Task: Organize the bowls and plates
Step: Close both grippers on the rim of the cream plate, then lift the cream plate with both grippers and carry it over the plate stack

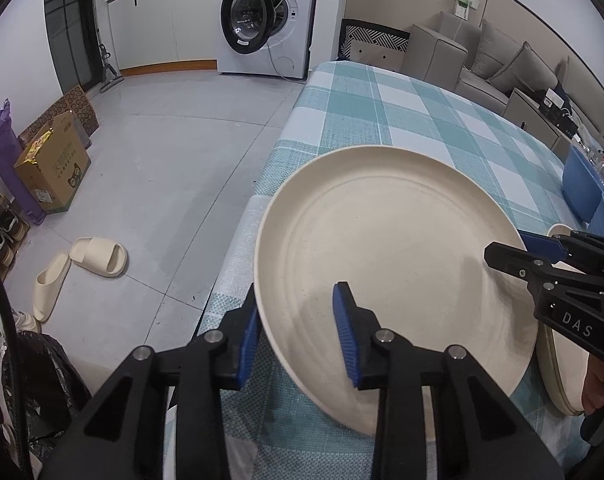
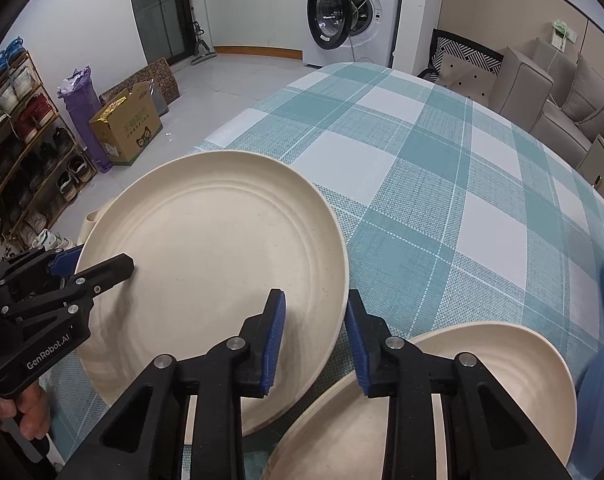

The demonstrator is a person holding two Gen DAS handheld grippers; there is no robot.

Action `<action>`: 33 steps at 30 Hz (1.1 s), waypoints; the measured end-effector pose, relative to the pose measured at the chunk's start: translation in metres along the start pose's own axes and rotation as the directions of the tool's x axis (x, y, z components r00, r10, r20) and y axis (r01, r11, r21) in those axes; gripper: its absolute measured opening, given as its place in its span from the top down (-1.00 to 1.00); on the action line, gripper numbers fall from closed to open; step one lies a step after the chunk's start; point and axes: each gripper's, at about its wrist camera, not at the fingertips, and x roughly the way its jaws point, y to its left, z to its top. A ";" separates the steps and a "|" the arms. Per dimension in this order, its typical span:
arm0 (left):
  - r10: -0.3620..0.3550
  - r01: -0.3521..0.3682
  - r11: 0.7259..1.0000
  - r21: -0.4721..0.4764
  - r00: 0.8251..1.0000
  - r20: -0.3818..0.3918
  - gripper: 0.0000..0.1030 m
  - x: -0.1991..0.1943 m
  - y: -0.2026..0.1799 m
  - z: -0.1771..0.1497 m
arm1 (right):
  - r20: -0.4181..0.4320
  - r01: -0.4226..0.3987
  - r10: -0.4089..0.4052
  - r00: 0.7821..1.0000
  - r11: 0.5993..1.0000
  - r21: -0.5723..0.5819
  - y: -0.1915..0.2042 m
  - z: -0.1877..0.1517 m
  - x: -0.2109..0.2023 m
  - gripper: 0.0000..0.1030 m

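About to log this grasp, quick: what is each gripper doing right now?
Left gripper: shut on the big cream plate, at its left rim.
Right gripper: shut on the same plate's right rim.

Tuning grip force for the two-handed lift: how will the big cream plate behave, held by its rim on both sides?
The big cream plate looks rigid, so it probably won't flex between the left gripper and right gripper. Its smooth matte rim may slip on narrow pads. Wide and shallow, it could tilt if the hands lift unevenly.
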 end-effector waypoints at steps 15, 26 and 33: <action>0.006 -0.005 1.000 -0.022 1.000 0.020 0.49 -0.005 0.003 0.001 | 0.043 -0.001 0.000 0.999 1.000 0.015 -0.001 -0.003 -0.006 0.50; -0.010 0.011 0.999 -0.031 0.999 0.052 0.50 -0.018 0.001 0.004 | 0.076 -0.006 0.004 0.997 0.999 0.035 -0.006 -0.003 -0.021 0.50; -0.020 0.021 1.000 -0.023 0.998 0.066 0.50 -0.025 -0.006 0.005 | 0.096 -0.008 0.003 0.995 0.999 0.048 -0.012 -0.006 -0.034 0.50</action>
